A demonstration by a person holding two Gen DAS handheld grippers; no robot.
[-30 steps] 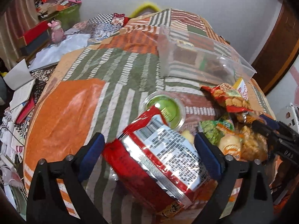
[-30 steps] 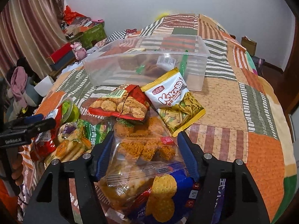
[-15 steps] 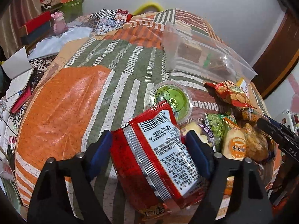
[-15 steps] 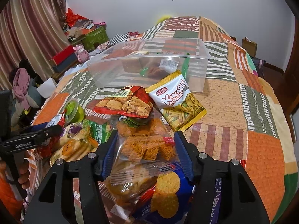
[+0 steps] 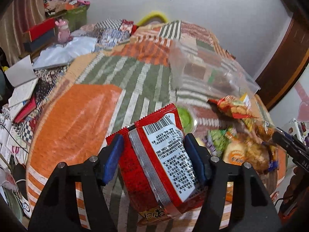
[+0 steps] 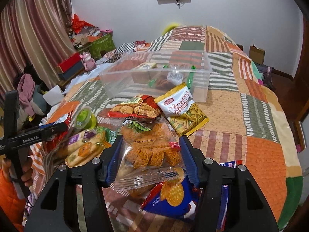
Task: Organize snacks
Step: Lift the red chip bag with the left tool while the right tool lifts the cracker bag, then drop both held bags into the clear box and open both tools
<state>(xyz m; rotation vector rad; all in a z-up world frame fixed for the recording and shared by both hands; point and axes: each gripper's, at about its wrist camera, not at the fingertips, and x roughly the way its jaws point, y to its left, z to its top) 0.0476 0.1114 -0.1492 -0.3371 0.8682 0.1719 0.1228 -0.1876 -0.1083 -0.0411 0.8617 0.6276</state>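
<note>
The left claw (image 5: 153,155) has just been closing, and its blue pads now pinch a red snack packet (image 5: 154,164) by both side edges; the packet shows its back, a silver seam strip down the middle, a white panel of small print and a barcode near the serrated top edge, and it stands tilted above the patchwork bed cover (image 5: 77,119). The right claw (image 6: 150,155) has likewise just been closing and squeezes a clear bag of orange noodle crackers (image 6: 150,150), with a green label at its top and a crimped transparent seal at its near end, lifted over a blue packet of round waffle crackers (image 6: 171,199). The red packet's lower corner is cut off behind the claw's black frame, its front face is hidden, and the left view is blurred around the pile to its right, so the wrappers there are hard to tell apart. A green jelly cup (image 6: 85,118) sits on the bed near the left claw, half hidden by the red packet in the left view. Farther up the bed stands a clear plastic tub (image 6: 202,89) without a lid; inside lie a few small wrapped snacks, some green-wrapped, one with a white barcode label, not readable. Just in front of the tub lie a red bag picturing golden crackers (image 6: 135,108) and a white-and-yellow bag of green pea sticks (image 6: 183,112), touching each other.
</note>
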